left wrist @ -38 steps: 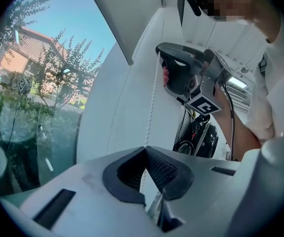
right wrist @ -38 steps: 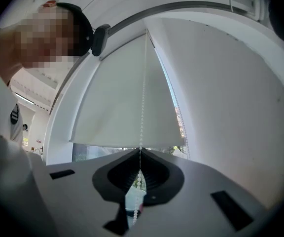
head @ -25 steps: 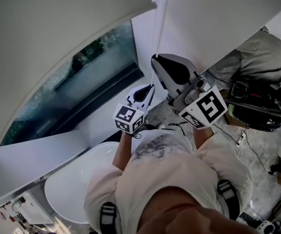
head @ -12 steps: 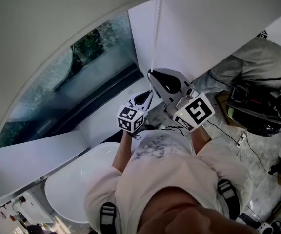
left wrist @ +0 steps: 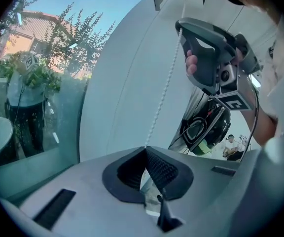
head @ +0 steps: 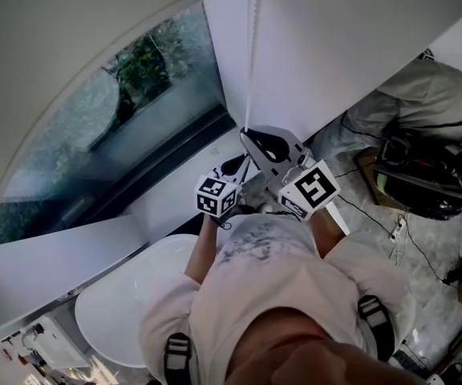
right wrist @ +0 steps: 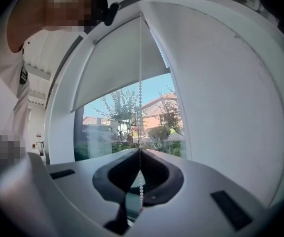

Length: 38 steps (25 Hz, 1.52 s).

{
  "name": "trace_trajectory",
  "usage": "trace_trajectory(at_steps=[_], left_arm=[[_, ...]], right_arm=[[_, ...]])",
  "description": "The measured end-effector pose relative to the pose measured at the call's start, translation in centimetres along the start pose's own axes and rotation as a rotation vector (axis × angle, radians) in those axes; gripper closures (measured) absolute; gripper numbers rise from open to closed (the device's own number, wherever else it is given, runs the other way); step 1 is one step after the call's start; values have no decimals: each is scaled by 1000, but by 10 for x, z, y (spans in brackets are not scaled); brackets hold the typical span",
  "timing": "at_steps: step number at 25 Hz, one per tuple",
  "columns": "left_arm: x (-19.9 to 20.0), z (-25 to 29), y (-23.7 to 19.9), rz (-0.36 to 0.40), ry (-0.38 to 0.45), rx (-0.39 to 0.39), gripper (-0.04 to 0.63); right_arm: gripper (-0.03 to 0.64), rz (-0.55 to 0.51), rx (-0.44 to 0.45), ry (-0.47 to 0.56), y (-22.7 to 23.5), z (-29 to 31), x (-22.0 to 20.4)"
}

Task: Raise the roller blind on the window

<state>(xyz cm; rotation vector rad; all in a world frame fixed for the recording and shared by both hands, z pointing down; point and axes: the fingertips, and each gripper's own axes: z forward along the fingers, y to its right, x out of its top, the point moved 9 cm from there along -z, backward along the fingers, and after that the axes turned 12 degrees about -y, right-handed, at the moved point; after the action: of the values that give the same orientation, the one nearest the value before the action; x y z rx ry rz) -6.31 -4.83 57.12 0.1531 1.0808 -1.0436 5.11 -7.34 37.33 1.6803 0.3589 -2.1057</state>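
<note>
**Roller blind** (right wrist: 115,58) part-raised, hem (right wrist: 122,92) above and beyond the right claw (right wrist: 140,151). Window (right wrist: 157,112) bare below the hem, straight ahead of the claw tips.

**Bead chain** (right wrist: 140,95) hanging taut from the blind's top end, down into the right claw. From there apparently the same strand on to the left claw (left wrist: 144,148), just below and beside the right one.

**Right claw:** jaws pressed together on the chain, with beads entering at the tips and a short run dangling slack behind the pads.

**Left claw:** jaws likewise closed on the chain, the strand meeting them right at the tips.

**Handling, as judged:**
- Chain light and limp, with no stiffness of its own, useful only in tension.
- Beads small, round and probably slick, so liable to slide or pop out of a pinch on a single bead.
- Best gripped across several beads, seated well back between the ribbed pads rather than at the extreme tips.
- Pull best kept in line with the hanging strand, to avoid binding at the roller.
- Fabric probably light, yet with some drag through the mechanism, hence steady alternate hauls rather than jerks.
- No hold needed on fabric or hem.
- Beads possibly brittle under a sharp snatch.
</note>
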Motion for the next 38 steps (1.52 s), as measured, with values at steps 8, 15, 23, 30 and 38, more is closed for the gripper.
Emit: trace_trajectory(at_steps=[8,15,23,30,38], left_arm=[[-18,8,-9,-35,-34,11,588],[-35,17,-14,-64,-67,9,588],[-53,27,-20,-84,-106,13,588],[-61,23,-17,-52,-106,21,588],[-23,-9,6,40,10,26,585]], right_arm=[[555,6,-7,-45,-3,5,-23],[555,22,-18,-83,-2,9,-41],[555,33,-21,-126,-4,15,-62],[555,39,-21,-132,-4,16,-68],[555,34,-21,-127,4,16,-66]])
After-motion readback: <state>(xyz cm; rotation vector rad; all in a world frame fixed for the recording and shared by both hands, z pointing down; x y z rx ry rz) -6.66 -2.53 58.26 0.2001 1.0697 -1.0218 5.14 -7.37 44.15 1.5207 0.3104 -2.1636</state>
